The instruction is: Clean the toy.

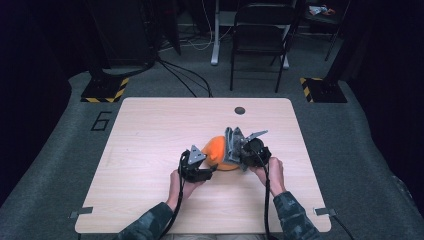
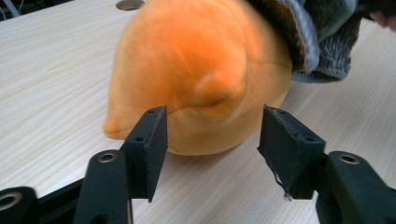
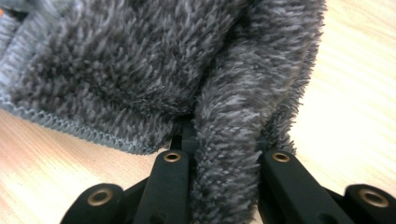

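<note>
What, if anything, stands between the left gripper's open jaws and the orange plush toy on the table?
Nothing visible does. In the left gripper view, the left gripper has its jaws apart just in front of the orange plush toy, with bare table below. The grey fuzzy cloth covers the toy's far end, where the right gripper clamps it.

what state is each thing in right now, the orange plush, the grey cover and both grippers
orange plush toy: lying on the table, far end under the cover
grey fuzzy cover: partly over the plush, one fold pinched
left gripper: open, jaws either side of the plush, not pressing
right gripper: shut on the cover
</note>
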### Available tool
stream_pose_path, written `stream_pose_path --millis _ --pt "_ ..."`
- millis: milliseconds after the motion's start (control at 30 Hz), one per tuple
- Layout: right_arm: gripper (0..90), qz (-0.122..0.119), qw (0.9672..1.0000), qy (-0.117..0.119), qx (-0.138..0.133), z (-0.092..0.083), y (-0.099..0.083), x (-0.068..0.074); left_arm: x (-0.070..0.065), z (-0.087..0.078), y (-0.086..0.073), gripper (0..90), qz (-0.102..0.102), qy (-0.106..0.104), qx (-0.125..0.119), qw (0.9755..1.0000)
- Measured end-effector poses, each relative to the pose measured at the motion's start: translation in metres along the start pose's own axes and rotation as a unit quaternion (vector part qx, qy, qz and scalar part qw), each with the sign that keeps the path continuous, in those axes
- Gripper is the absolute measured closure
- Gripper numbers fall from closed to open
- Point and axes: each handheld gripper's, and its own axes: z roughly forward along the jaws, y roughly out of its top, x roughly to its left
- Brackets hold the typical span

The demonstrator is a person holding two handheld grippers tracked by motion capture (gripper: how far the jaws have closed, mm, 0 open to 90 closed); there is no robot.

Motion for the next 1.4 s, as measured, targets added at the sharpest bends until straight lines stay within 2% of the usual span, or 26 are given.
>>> stream_pose_path --millis 100,167,200,267,333,400,533,600,667,700,767,833,900,933,1167,1300,1400 --pt "77.7 -0.005 1.0 -0.004 0.003 0.0 0.0 0.001 0.001 0.006 -0.004 62.9 0.005 0.004 -0.002 1.0" --pt "77.7 -0.006 1.0 -0.006 0.003 0.0 -0.001 0.0 0.003 0.006 -0.004 73.1 0.004 -0.001 -0.004 1.0" --pt "77.7 -0.001 1.0 -0.007 -0.001 0.001 -0.001 0.0 0.002 0.006 -0.004 76.1 0.0 -0.002 -0.006 1.0" --pt "77.6 -0.004 1.0 -0.006 0.0 0.0 0.0 0.0 0.003 0.005 -0.004 80.3 0.006 0.0 -0.005 1.0" --pt "77.7 -0.007 1.0 -0.004 0.0 -0.004 0.002 -0.001 0.004 0.003 -0.003 82.4 0.007 -0.001 -0.004 1.0" --pt "77.7 -0.008 0.9999 -0.008 -0.006 -0.009 0.004 -0.001 0.005 0.001 -0.001 83.2 -0.004 -0.005 -0.008 0.9999" --pt "77.7 -0.009 0.9991 -0.01 -0.039 -0.025 0.011 0.003 0.006 -0.003 0.001 83.5 -0.024 -0.017 -0.015 0.9995" --pt "77.7 -0.013 0.9984 -0.007 -0.054 -0.032 0.015 0.009 0.006 -0.003 0.002 83.5 -0.028 -0.021 -0.016 0.9993" --pt "77.6 -0.024 0.9974 -0.003 -0.068 -0.038 0.019 0.018 0.004 -0.004 0.003 83.5 -0.031 -0.031 -0.015 0.9989" --pt "77.6 -0.033 0.9968 -0.001 -0.072 -0.039 0.021 0.024 0.003 -0.004 0.003 83.5 -0.03 -0.029 -0.019 0.999" --pt "77.6 -0.046 0.9971 0.002 -0.061 -0.035 0.022 0.034 0.003 -0.004 0.003 83.4 -0.03 -0.03 -0.016 0.999" --pt "77.7 -0.061 0.9969 -0.013 -0.049 -0.024 0.021 0.037 0.004 -0.002 0.002 83.3 -0.034 -0.03 -0.013 0.9989" --pt "77.7 -0.054 0.9974 -0.007 -0.046 -0.02 0.019 0.035 0.006 -0.002 0.001 83.3 -0.042 -0.036 -0.014 0.9984" --pt "77.7 -0.055 0.9973 -0.006 -0.048 -0.02 0.019 0.033 0.007 -0.002 0.001 83.3 -0.037 -0.034 -0.014 0.9986" --pt "78.0 -0.043 0.9983 -0.024 -0.03 -0.011 0.009 0.019 0.008 -0.001 0.0 83.3 -0.042 -0.038 -0.011 0.9983" --pt "78.0 -0.019 0.9991 -0.038 -0.005 0.0 -0.001 0.003 0.009 0.0 0.0 83.3 -0.041 -0.038 -0.014 0.9984" --pt "78.0 0.006 0.9992 -0.035 0.018 0.012 -0.01 -0.011 0.009 0.0 -0.001 83.3 -0.041 -0.039 -0.016 0.9983"
